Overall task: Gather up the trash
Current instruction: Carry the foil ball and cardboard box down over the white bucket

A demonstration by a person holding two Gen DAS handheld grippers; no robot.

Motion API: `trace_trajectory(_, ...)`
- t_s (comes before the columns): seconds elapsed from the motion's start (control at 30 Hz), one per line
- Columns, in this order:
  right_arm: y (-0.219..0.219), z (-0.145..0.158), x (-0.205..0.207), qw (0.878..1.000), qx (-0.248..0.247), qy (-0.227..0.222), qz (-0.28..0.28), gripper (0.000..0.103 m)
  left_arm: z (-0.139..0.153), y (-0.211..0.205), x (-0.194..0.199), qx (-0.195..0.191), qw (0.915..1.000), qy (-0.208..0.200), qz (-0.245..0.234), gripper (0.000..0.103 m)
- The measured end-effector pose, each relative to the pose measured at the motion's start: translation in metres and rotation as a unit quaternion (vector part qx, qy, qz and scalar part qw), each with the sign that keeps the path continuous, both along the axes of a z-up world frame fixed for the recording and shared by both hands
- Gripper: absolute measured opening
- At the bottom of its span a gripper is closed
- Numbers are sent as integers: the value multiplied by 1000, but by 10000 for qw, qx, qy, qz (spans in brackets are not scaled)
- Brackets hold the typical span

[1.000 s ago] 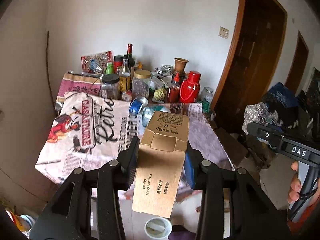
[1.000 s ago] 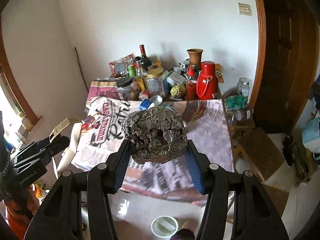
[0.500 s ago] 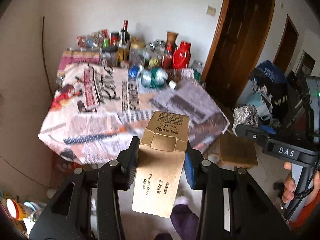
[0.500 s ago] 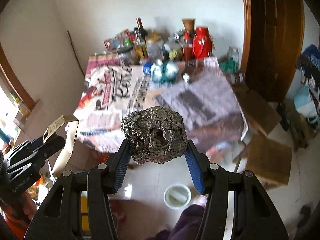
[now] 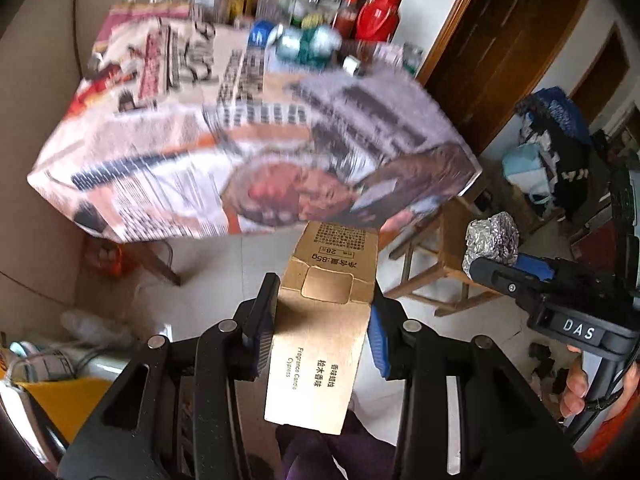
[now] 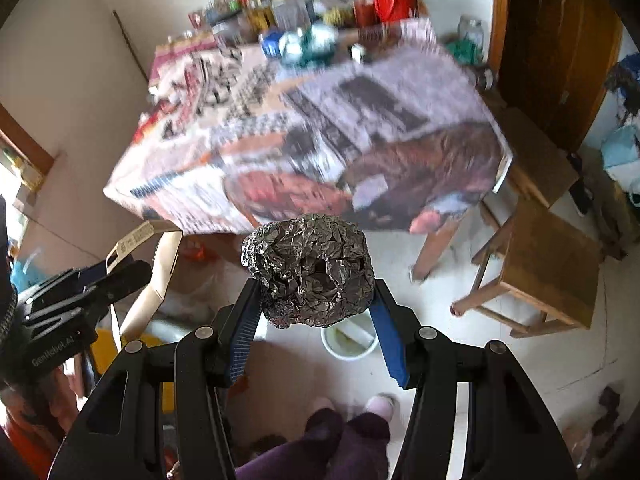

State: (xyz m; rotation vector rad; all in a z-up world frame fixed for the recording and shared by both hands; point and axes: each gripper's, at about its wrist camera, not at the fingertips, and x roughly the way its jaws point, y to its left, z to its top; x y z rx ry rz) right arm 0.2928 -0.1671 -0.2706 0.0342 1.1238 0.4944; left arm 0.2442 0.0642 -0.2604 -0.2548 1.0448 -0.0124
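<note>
Left tool (image 5: 324, 316) clenched on a flattened candle carton (image 5: 320, 340), right tool (image 6: 312, 312) clenched on a crumpled foil ball (image 6: 310, 276), both above the floor before the newspaper-covered worktop (image 5: 180, 152), white bucket (image 6: 350, 340) below the foil ball.

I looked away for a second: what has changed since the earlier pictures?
Both views have tipped downward: the table slid up the frame and more floor shows. Unchanged: the left hand-held gripper still clamps the cardboard box, the right hand-held gripper the foil ball.
</note>
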Motion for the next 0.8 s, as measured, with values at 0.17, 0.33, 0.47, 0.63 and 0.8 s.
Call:
trace_trajectory(0.17, -5, -65, 20, 9989, -185, 392, 177, 51, -73, -9, 21, 49, 9990, 435, 74, 40)
trace_trajectory(0.33, -7, -144, 36, 9958, -207, 878, 165, 51, -155, -10, 34, -1, 9961, 843, 250, 40)
trace_trajectory(0.47, -3, -202, 41, 9930, -316, 1114, 231, 51, -218, -7, 34, -100, 9929, 1098, 453, 40)
trace_trajectory(0.63, 10, -268, 47, 9887, -429, 1309, 587, 51, -282, -3, 30, -202, 9890, 1339, 601, 40)
trace_trajectory(0.8, 24, -312, 50, 9869, -389, 1354, 784, 53, -337, 0, 25, -234, 9851, 1583, 625, 40)
